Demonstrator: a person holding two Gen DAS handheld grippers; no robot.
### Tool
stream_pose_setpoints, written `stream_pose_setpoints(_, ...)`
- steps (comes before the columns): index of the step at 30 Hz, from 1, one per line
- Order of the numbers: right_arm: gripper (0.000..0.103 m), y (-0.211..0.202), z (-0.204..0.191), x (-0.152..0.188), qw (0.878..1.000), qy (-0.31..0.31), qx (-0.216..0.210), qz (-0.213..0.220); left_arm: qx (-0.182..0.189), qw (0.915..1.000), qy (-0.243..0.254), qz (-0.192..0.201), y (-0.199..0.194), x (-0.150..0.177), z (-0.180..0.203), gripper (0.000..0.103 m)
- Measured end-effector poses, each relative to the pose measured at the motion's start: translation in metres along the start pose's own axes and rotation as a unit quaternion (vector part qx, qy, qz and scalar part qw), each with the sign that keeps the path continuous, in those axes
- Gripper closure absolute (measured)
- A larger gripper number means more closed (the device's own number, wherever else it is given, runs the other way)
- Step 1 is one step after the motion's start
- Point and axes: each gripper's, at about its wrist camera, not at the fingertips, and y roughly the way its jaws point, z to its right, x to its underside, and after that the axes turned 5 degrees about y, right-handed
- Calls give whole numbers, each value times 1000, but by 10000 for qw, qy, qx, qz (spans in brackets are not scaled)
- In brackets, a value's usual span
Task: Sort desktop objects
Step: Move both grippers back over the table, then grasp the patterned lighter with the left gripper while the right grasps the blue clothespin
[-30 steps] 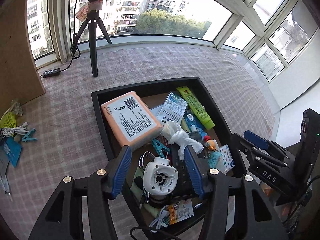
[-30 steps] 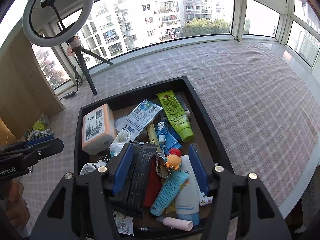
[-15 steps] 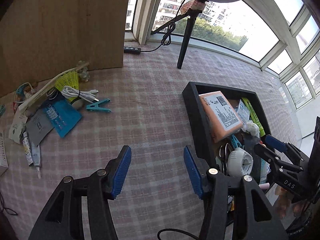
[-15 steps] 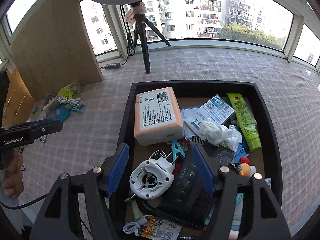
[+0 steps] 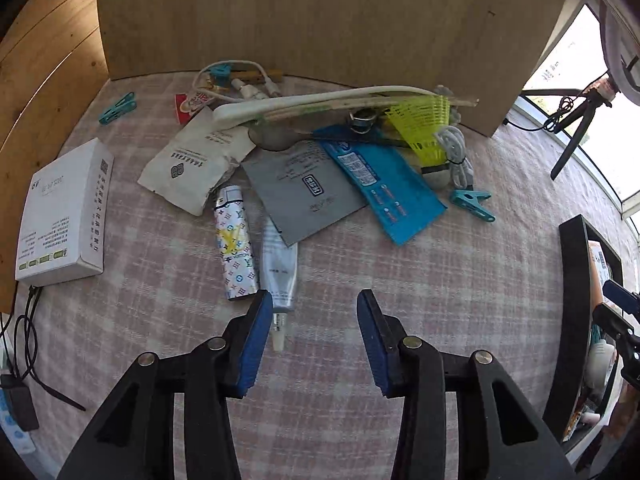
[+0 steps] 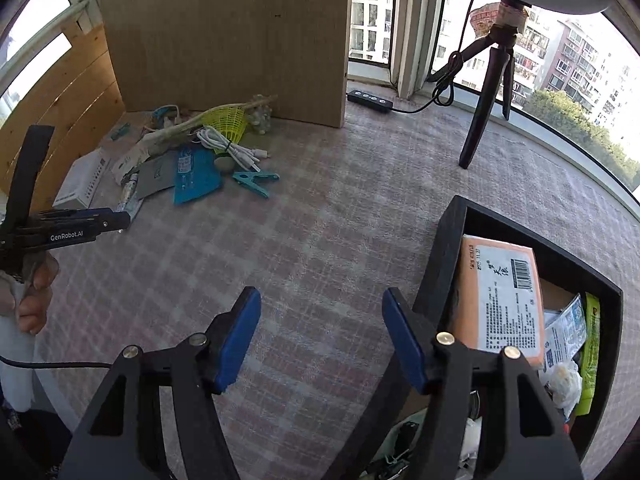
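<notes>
My left gripper (image 5: pixel 314 312) is open and empty, low over the checked cloth. Just ahead of it lie a small white tube (image 5: pixel 279 270) and a patterned lighter (image 5: pixel 234 248). Behind them is a pile: a grey pouch (image 5: pixel 304 184), a blue pouch (image 5: pixel 384 184), a white pouch (image 5: pixel 196 160), a yellow shuttlecock (image 5: pixel 424 124) and a teal clip (image 5: pixel 472 202). My right gripper (image 6: pixel 320 312) is open and empty beside the black tray (image 6: pixel 448 256), which holds an orange box (image 6: pixel 500 300) and several small items. The left gripper (image 6: pixel 116 220) also shows in the right wrist view, at the pile.
A white box (image 5: pixel 64 212) lies left of the pile. A wooden board (image 5: pixel 304 16) stands behind it. A tripod (image 6: pixel 488 92) with a ring light and a power strip (image 6: pixel 370 100) stand by the window. Cables (image 5: pixel 24 344) trail at the left edge.
My left gripper has swung left from over the tray to the pile of loose items. My right gripper has swung left too, from over the tray to the cloth beside it.
</notes>
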Motion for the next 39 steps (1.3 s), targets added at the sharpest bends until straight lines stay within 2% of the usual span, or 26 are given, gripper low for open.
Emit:
stream_pose_setpoints(1, 51, 5, -4, -5, 10000, -37, -34, -33, -50, 9998, -170, -20, 3, -1, -12, 63)
stream_pose_setpoints(5, 54, 25, -18, -24, 9997, -157, -169, -99, -141, 9981, -588, -101, 15, -11, -46, 64)
stream_pose_setpoints(8, 54, 40, -29, -37, 9987, -313, -364, -145, -100, 9975, -681, -176, 23, -17, -55, 64)
stream_pose_setpoints(13, 57, 64, -50, -51, 9963, -698, -445, -242, -102, 9969, -745, -231, 34, -22, -57, 64)
stream_pose_setpoints(20, 62, 95, -59, -68, 9943, -921, -383, -373, -209, 9977, -603, -210, 42, -27, -53, 64)
stream_pose_setpoints(23, 68, 107, -56, -72, 9942, -830, -501, -459, -284, 9980, -526, -200, 42, -27, -52, 67)
stream_pose_setpoints(27, 69, 117, -58, -72, 9934, -898, -483, -526, -417, 9982, -376, -185, 42, -24, -52, 75)
stream_pose_setpoints(33, 70, 122, -64, -73, 9923, -989, -529, -526, -495, 9984, -220, -168, 42, -23, -51, 79)
stream_pose_setpoints(35, 72, 123, -66, -75, 9921, -1009, -525, -519, -495, 9984, -234, -157, 42, -27, -51, 79)
stream_pose_setpoints(37, 81, 126, -66, -76, 9919, -980, -547, -590, -490, 9984, -256, -151, 40, -27, -53, 81)
stream_pose_setpoints(39, 85, 130, -66, -75, 9918, -953, -539, -659, -450, 9984, -309, -145, 40, -27, -55, 81)
